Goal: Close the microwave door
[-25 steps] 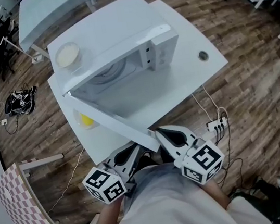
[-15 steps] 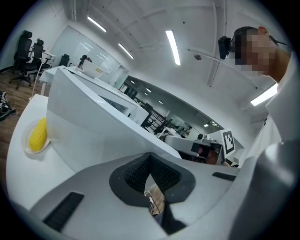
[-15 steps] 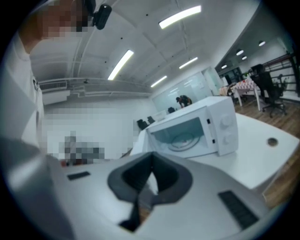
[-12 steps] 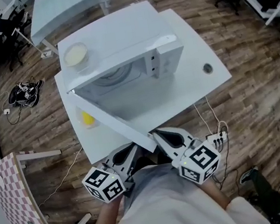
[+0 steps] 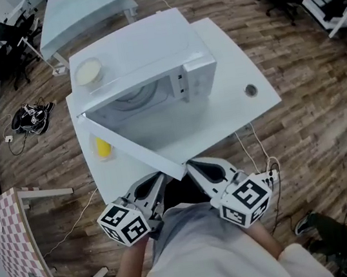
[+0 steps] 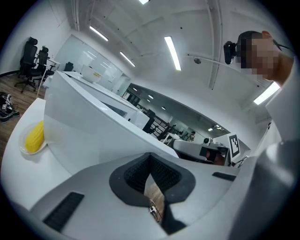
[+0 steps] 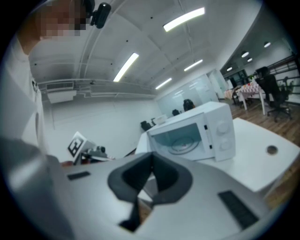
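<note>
**Microwave door wide open, both grippers at the bench's near edge**

The microwave (image 5: 141, 55) sits toward the bench's (image 5: 235, 72) far-left corner. Its door (image 5: 132, 144) is swung out, free edge just by the left gripper (image 5: 155, 184) and right gripper (image 5: 197, 166). Both sets of fingers are pressed together, holding nothing. Best bet: left fingers flat on the door's outer face near the free edge, one steady push until it latches.

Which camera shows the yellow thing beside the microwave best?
The left gripper view: the corn cob lies unobstructed on a white dish. The head view shows it small, beside the open door; the right gripper view doesn't show it.
</note>
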